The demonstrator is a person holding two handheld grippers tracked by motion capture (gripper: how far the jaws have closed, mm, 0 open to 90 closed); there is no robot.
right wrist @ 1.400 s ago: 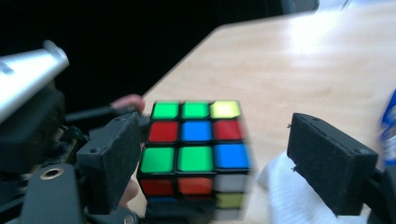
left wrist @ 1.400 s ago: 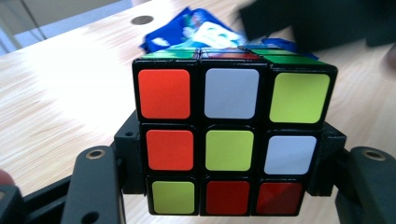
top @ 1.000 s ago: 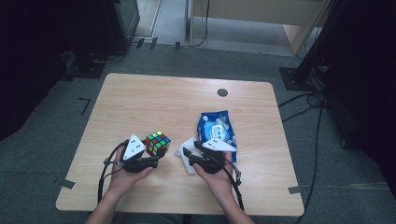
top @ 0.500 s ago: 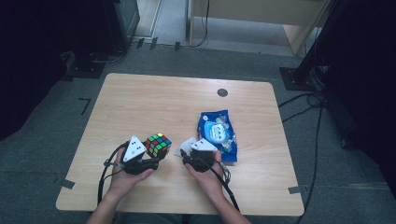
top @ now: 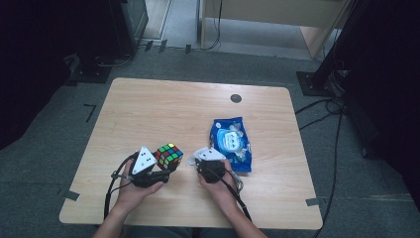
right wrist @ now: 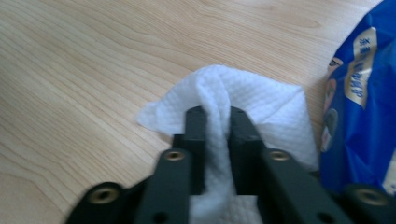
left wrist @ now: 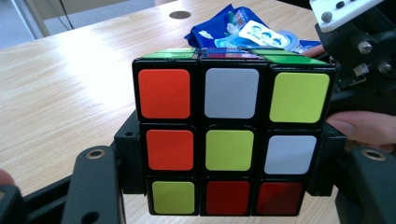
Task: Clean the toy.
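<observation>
One puzzle cube [top: 169,155], one white wipe [right wrist: 243,100], one blue wipe pack [top: 232,143].

Cube [left wrist: 231,140] showing glossy plastic, smooth coloured stickers on black frame. Wipe [right wrist: 233,100] looking like soft white cloth — dimpled, matt. Packet [top: 231,144] shining as blue plastic film. Table [top: 163,114] showing pale wood grain — smooth, satin.

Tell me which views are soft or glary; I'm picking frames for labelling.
High view: even light on the table, dark surroundings, cube small. Left gripper view: cube sharp, window glare on the tabletop, wipes pack slightly soft. Right gripper view: wipe fairly crisp, hand-held gripper and blue pack blurred.
</observation>
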